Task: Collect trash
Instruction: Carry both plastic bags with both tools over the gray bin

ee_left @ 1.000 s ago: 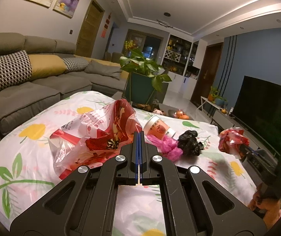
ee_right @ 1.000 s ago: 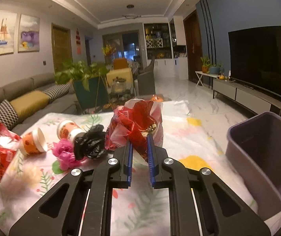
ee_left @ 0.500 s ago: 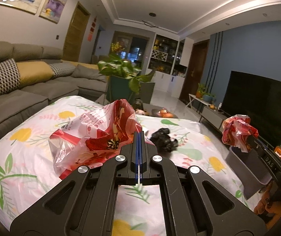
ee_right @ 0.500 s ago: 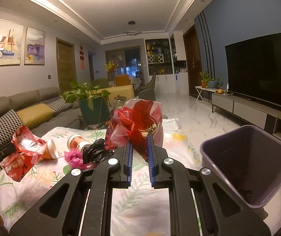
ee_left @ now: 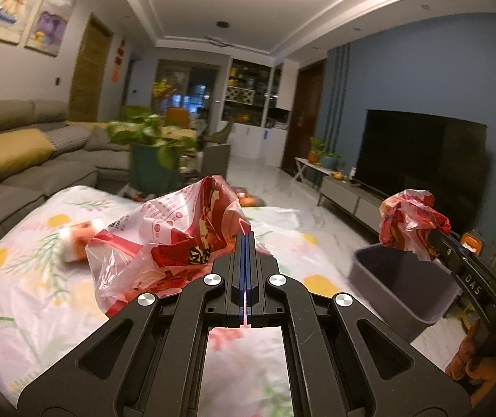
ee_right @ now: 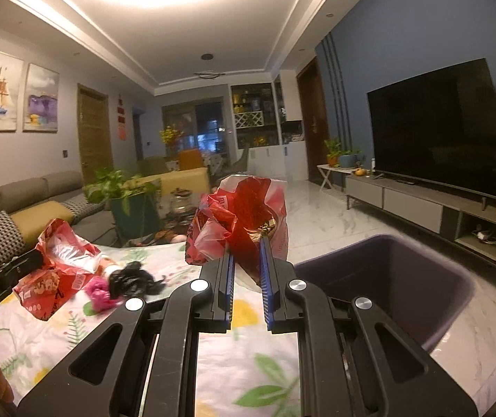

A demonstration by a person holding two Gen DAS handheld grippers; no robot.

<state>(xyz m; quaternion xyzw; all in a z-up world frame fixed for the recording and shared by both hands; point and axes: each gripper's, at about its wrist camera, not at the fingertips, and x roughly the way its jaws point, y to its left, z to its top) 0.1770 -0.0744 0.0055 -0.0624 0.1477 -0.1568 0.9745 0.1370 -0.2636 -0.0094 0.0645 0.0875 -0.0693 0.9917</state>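
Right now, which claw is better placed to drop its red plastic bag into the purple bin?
Right. The right claw holds its crumpled red plastic bag beside the purple bin; the left claw is farther back.

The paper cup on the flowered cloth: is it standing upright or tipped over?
Tipped over. The paper cup lies on its side on the flowered cloth, beside the red plastic bag.

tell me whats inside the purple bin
The bin's visible inner walls look bare and dark; no trash shows in it. Its near part and bottom are hidden behind the right tongs and the crumpled red bag they grip, so I can't say it's empty.
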